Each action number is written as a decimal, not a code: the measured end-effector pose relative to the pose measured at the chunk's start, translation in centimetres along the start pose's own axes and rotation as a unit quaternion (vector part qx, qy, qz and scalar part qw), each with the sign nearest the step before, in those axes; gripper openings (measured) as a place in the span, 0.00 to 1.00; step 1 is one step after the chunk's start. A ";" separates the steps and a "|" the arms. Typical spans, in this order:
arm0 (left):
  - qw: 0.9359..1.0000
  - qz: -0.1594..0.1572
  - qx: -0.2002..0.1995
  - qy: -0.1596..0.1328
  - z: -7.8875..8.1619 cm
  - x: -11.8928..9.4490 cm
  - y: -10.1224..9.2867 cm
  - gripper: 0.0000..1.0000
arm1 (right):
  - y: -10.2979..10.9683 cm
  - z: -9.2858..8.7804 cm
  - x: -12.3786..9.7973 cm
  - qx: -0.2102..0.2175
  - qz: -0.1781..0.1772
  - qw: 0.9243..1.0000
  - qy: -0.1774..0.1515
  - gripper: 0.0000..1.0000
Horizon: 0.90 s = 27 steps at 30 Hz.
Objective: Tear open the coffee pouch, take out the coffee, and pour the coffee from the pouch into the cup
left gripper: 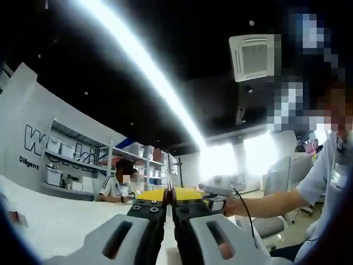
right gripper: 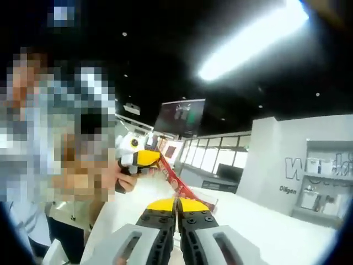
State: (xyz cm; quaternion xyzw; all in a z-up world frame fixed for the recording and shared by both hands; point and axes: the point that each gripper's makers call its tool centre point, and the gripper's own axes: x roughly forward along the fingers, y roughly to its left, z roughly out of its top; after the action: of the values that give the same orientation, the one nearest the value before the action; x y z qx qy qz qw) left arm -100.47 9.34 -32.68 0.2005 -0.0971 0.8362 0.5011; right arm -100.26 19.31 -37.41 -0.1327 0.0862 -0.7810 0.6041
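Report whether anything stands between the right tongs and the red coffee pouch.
Nothing visible does. The red coffee pouch runs straight from the left tongs to the tips of the right tongs, which look shut on its end.

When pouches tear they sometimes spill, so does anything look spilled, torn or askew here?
Nothing spilled or damaged shows. The red coffee pouch runs slanted and taut between the left gripper and the right gripper, both apparently shut on it. I can see no tear in it yet.
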 end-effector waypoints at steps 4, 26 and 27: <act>1.000 -0.011 -0.017 0.004 -0.4 0.2 -0.5 0.06 | -0.3 -0.1 -0.3 0.019 -0.005 1.000 -0.014 0.03; 0.995 -0.048 -0.087 0.002 -2.0 1.0 -2.4 0.06 | -1.4 0.2 -0.3 0.090 0.010 0.994 -0.064 0.23; 0.995 -0.046 -0.089 0.006 -2.1 1.0 -2.4 0.06 | -1.1 0.1 -0.2 0.090 0.019 0.994 -0.062 0.23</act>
State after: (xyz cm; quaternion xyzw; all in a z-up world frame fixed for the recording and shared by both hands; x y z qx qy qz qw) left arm -99.30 12.02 -34.29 0.1541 -0.1587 0.8016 0.5554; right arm -101.17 19.76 -36.97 -0.1246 -0.0197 -0.7643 0.6324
